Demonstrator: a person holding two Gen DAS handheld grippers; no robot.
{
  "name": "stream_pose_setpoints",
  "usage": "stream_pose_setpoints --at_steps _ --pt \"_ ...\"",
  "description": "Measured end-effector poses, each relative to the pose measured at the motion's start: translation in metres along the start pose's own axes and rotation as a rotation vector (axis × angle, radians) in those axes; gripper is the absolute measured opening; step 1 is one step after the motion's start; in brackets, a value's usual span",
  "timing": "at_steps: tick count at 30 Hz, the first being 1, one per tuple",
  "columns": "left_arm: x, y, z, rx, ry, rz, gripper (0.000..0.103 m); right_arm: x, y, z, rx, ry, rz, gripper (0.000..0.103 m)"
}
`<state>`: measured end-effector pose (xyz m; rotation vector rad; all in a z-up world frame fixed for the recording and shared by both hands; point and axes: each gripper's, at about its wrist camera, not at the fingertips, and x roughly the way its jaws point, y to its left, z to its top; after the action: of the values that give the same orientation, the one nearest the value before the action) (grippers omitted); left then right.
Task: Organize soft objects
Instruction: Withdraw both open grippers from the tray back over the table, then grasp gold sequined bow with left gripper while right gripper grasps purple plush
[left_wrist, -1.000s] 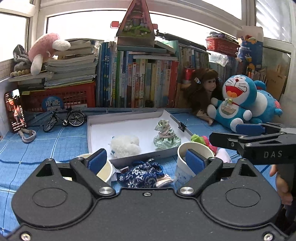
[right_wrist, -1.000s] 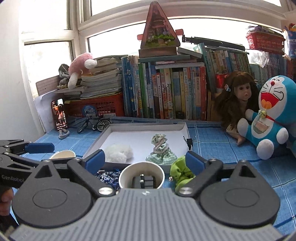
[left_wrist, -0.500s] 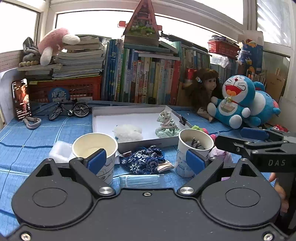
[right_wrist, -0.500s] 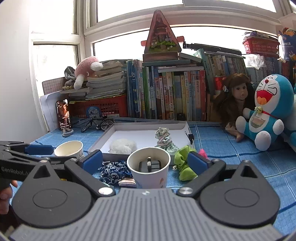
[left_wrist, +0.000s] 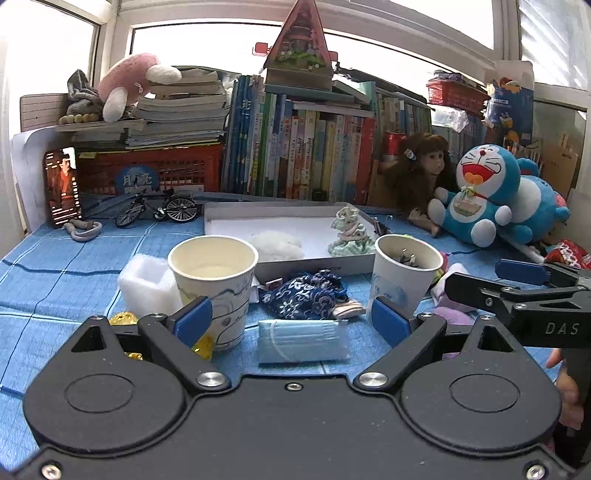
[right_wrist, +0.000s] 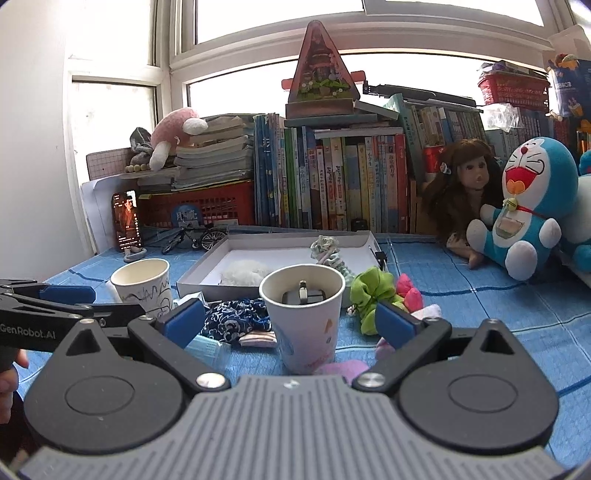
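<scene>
We've dropped both grippers closer to the clutter: left gripper (left_wrist: 291, 321) and right gripper (right_wrist: 290, 325) gape empty. Blue mask (left_wrist: 303, 341) now lower centre, white tray (left_wrist: 334, 264) behind. Nothing picked yet.

Shallow tray (left_wrist: 310, 264) at 12 o'clock on the surface (left_wrist: 74, 266), two soft bundles inside. Cup (left_wrist: 214, 284) at 10 o'clock, second cup (left_wrist: 402, 280) at 2 o'clock, pouch (left_wrist: 306, 295) between them, folded mask (left_wrist: 303, 341) just before it. Row of books (left_wrist: 303, 147) behind the tray.
</scene>
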<state>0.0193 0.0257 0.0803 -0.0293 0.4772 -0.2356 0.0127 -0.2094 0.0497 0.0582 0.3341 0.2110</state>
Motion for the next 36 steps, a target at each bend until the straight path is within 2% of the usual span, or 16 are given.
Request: stream_pose_setpoints --at_steps 5,12,19,31,36 --pt "-0.002 0.003 -0.012 0.001 -0.017 0.024 0.095 -0.001 0.005 -0.012 -0.029 0.001 -0.022 0.103" --pt "-0.001 0.010 -0.023 -0.006 0.008 0.054 0.096 0.001 0.004 -0.027 -0.028 0.027 -0.047 0.103" --pt "0.003 0.018 -0.034 -0.012 0.030 0.035 0.096 0.002 0.003 -0.039 -0.037 0.049 -0.067 0.103" --pt "0.005 0.033 -0.047 -0.044 0.025 0.120 0.096 0.009 0.001 -0.054 -0.042 0.085 -0.097 0.103" --pt "0.004 0.036 -0.052 -0.024 0.018 0.160 0.096 0.010 0.000 -0.059 -0.034 0.098 -0.099 0.103"
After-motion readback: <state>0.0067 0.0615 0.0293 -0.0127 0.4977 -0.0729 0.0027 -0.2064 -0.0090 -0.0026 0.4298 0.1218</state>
